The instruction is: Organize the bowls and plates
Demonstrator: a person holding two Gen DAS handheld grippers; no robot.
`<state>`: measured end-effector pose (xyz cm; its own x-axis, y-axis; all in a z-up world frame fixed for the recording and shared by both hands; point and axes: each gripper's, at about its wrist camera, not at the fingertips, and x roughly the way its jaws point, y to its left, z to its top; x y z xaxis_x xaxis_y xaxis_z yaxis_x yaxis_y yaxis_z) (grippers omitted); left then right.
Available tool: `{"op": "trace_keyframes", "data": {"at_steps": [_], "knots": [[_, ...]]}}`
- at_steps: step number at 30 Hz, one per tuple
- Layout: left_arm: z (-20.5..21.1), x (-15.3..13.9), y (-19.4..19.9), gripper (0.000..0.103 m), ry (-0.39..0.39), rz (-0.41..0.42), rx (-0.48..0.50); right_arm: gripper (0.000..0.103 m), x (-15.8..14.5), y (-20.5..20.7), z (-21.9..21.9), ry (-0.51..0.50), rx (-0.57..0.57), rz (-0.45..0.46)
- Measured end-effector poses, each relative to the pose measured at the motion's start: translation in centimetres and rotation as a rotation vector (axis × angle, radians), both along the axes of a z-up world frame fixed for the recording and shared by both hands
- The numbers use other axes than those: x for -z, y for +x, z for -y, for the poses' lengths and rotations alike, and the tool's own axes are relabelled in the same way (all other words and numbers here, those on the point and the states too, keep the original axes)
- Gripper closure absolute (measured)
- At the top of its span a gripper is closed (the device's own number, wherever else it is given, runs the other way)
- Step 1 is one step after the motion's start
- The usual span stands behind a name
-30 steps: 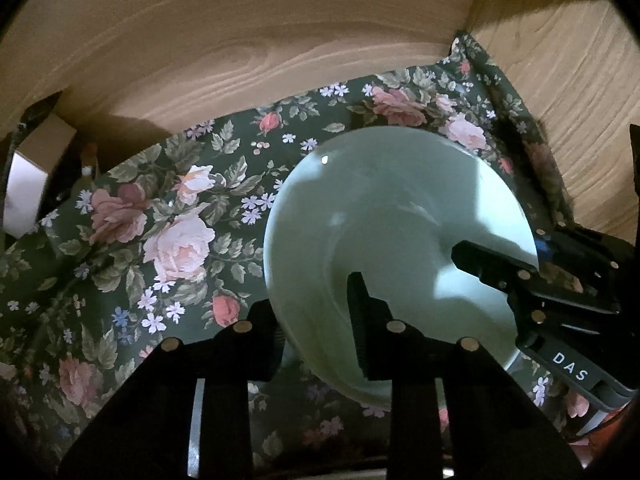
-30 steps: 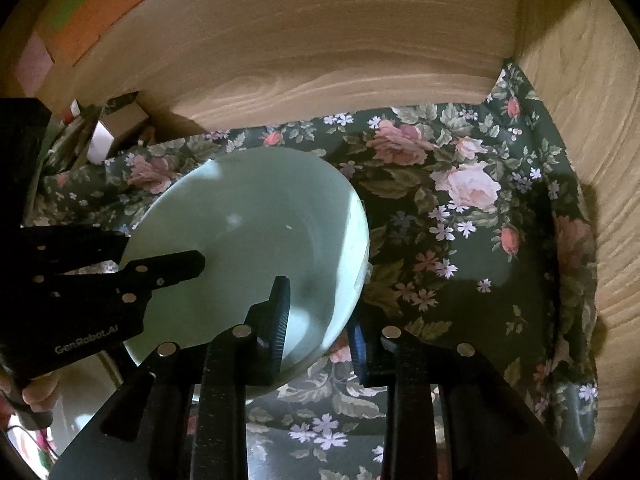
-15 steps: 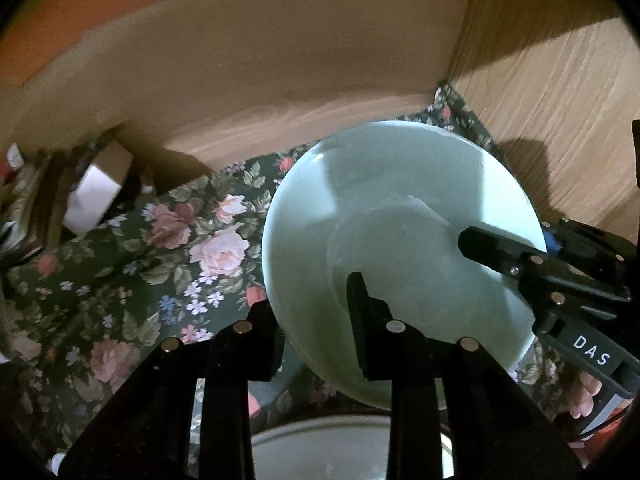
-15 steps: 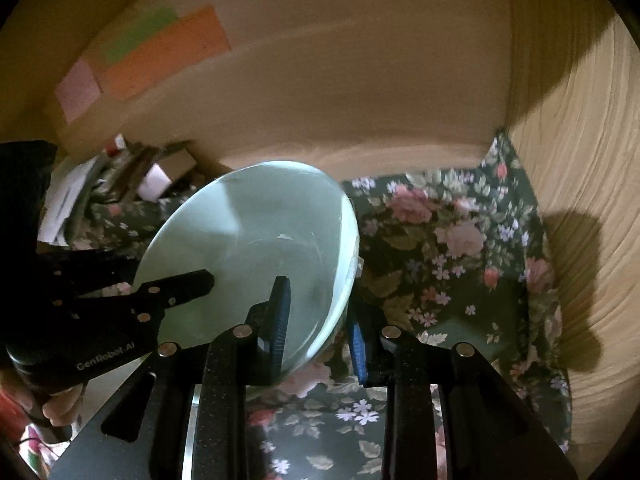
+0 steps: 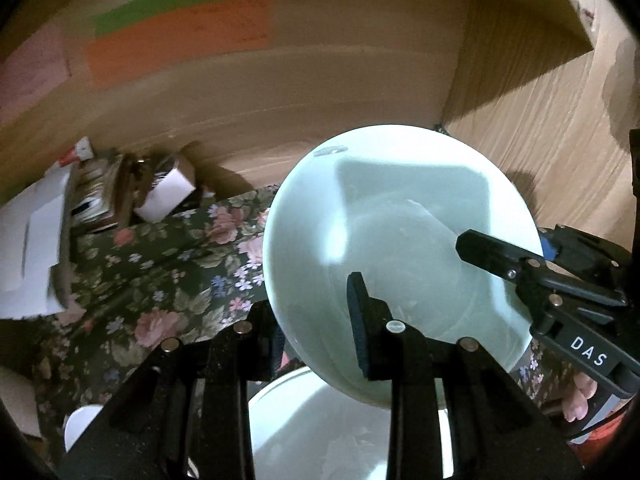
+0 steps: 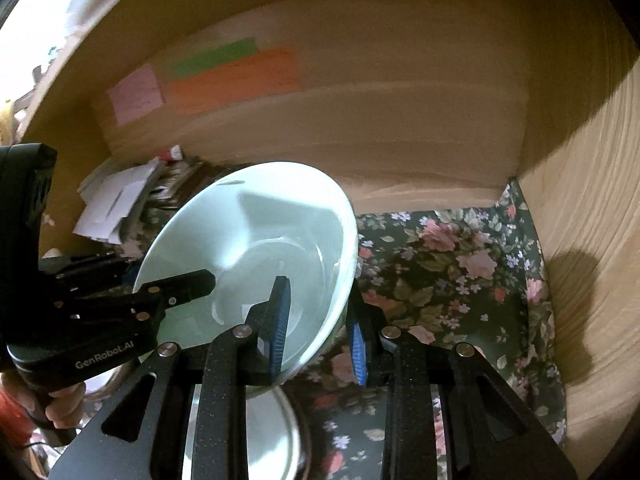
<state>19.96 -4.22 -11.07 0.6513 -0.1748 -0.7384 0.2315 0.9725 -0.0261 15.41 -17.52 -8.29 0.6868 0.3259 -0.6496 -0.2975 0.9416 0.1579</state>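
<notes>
Two grippers, left (image 5: 320, 320) and right (image 6: 318, 320), clench jaws on one green bowl (image 5: 400, 240) above one white bowl (image 5: 320, 432).

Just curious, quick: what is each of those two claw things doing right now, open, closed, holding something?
Left gripper: shut on the pale green bowl's rim.
Right gripper: shut on the same bowl's opposite rim.

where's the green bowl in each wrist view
Left wrist: green bowl right of centre, its rim between this gripper's fingers.
Right wrist: green bowl left of centre, tilted, its rim between this gripper's fingers.
Shared landmark: orange paper strip on the back wall.
</notes>
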Motion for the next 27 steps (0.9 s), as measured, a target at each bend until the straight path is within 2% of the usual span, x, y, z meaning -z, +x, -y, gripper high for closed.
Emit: {"op": "trace_keyframes", "data": {"at_steps": [11,27], "knots": [[-3.2,-1.8,-4.9,0.075,-0.02,0.062,-0.044,0.079,-1.3,-3.1,-3.2,-0.003,-0.055,0.043],[-9.3,-1.9,-9.6,0.075,-0.042,0.085,-0.16,0.079,-0.9,-5.0,-9.9,-0.007,-0.191,0.04]]}}
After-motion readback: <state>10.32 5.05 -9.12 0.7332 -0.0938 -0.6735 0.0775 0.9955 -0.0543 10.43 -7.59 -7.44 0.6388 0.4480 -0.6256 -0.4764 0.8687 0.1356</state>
